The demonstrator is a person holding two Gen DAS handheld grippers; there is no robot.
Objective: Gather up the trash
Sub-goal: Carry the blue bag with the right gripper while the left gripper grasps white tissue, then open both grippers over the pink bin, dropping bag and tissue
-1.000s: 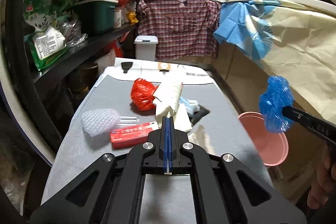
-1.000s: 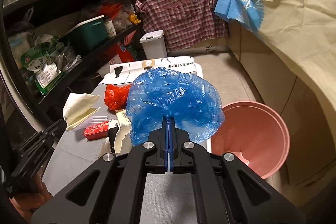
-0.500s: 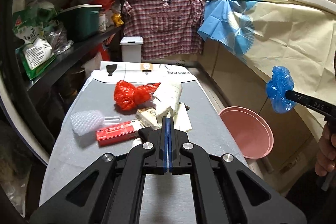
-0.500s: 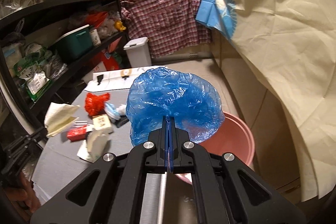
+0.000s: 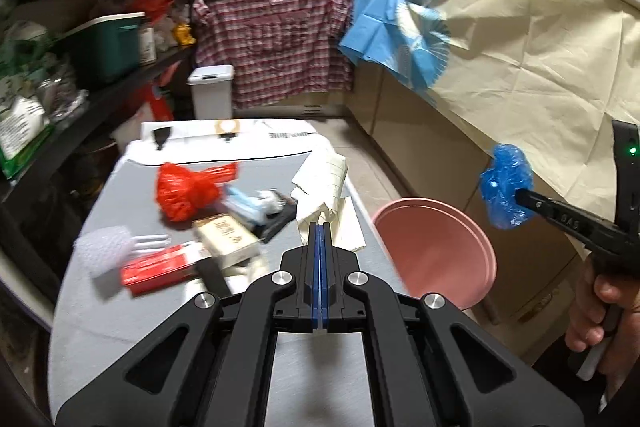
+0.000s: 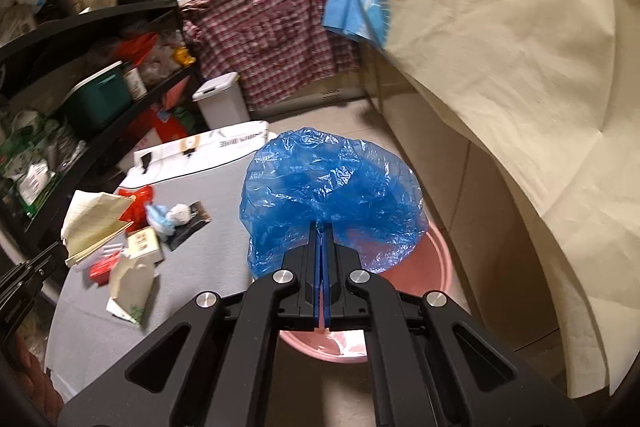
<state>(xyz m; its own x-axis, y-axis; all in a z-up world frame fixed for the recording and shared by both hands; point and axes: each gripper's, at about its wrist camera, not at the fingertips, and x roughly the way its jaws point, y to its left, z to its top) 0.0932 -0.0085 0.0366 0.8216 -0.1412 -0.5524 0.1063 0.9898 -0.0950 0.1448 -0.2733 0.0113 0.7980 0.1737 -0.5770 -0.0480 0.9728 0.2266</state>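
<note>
1. Right claw [image 6: 322, 227] clenched on a crinkly blue plastic bag [image 6: 332, 195], held above the round pink bin [image 6: 438, 259] off the worktop's [image 5: 120, 307] right edge.
2. Left claw [image 5: 321, 227] pinches creased cream paper [image 5: 320, 183] near that edge.
3. Red bag [image 5: 184, 187] and red box [image 5: 156, 267] lie mid-worktop.

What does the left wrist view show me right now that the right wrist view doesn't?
Only the left wrist view shows the white foam net on the table and the hand gripping the right gripper.

Only the right wrist view shows the white carton lying on the table.

Both show the blue plastic bag pinched in the right gripper, the cream paper in the left gripper, the pink bucket and the red bag.
</note>
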